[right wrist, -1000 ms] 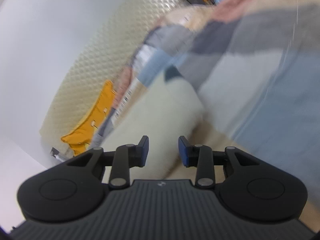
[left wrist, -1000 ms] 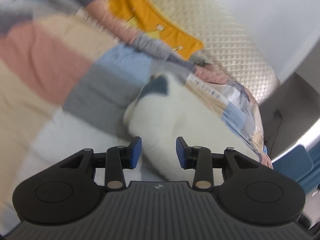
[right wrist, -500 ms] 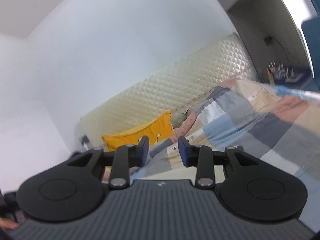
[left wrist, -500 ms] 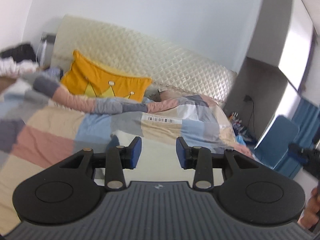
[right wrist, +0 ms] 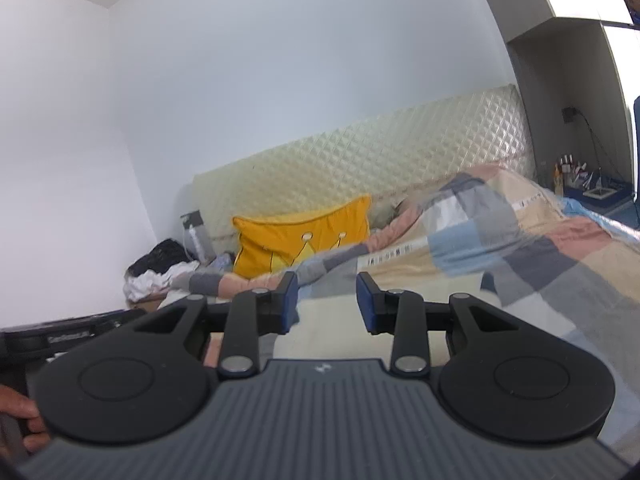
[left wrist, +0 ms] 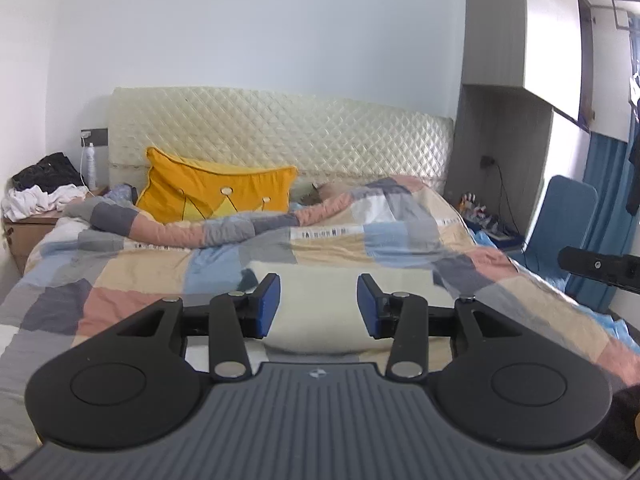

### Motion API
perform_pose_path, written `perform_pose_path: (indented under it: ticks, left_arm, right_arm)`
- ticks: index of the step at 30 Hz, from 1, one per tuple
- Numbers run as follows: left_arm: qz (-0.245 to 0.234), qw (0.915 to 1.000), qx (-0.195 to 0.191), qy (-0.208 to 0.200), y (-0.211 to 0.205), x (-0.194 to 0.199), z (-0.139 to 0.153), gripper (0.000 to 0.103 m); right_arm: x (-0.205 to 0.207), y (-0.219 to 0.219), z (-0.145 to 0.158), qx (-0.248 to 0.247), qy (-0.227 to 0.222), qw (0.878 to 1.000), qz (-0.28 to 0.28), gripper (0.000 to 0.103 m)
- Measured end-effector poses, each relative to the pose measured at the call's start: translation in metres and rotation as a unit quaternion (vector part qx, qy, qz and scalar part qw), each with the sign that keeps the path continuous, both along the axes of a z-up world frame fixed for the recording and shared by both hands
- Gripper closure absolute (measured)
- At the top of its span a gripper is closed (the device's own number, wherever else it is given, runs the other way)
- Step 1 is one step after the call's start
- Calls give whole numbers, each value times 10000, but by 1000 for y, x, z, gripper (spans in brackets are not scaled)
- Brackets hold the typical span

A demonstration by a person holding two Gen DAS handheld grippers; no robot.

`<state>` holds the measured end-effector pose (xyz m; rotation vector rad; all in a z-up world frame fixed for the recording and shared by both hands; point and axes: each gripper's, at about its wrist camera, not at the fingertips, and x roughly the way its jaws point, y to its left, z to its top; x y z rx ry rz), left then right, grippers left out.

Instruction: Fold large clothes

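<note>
Bed (left wrist: 520, 292): fills the space ahead of and below both hand-held grippers; covered by a patchwork quilt (left wrist: 132, 280) of blue, grey, peach and beige squares.

Headboard (left wrist: 280, 136): cream, quilted, upright against the wall, well beyond both hand-held grippers.

Cream garment (left wrist: 320, 320): the large clothing item, pale and soft, lying on the quilt directly ahead of and below the left hand-held gripper, seen through the gap between its jaws; in the right wrist view it (right wrist: 328, 312) lies just past that tool's fingertips, likewise below them. Neither touches it.

Yellow cushion (left wrist: 216, 196): crown motif, leaning at the headboard, beyond and left of the left hand-held gripper.

Clothes pile (left wrist: 40, 192): black and white, on a bedside cabinet (left wrist: 24, 232), far left.

Left hand-held gripper (left wrist: 319, 306): jaws moderately apart and opening, nothing clamped between the blue pads (left wrist: 268, 304).

Right hand-held gripper (right wrist: 327, 303): jaws apart at a narrower gap, gripping nothing.

Fingers (right wrist: 24, 420): a person's, at the lower left edge of the right wrist view.
</note>
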<state>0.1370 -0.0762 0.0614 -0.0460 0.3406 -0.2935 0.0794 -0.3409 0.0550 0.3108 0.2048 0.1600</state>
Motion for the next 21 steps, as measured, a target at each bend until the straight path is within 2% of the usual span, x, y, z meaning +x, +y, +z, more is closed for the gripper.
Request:
perform_pose_path:
  ticks: [8, 11, 16, 21]
  left_arm:
    - [-68, 9999, -56, 121, 4, -18, -30, 53]
    - [-42, 10000, 50, 73, 1, -20, -40, 52]
    - [-81, 9998, 4, 154, -3, -15, -60, 51]
    - [-98, 9994, 196, 257, -9, -6, -77, 51]
  right_arm:
    - [-20, 22, -31, -214, 193, 9996, -11, 66]
    - [-21, 27, -44, -312, 268, 9991, -65, 66]
    - [-21, 29, -66, -415, 421, 9981, -181, 66]
    - [-20, 27, -84, -485, 566, 9968, -281, 66]
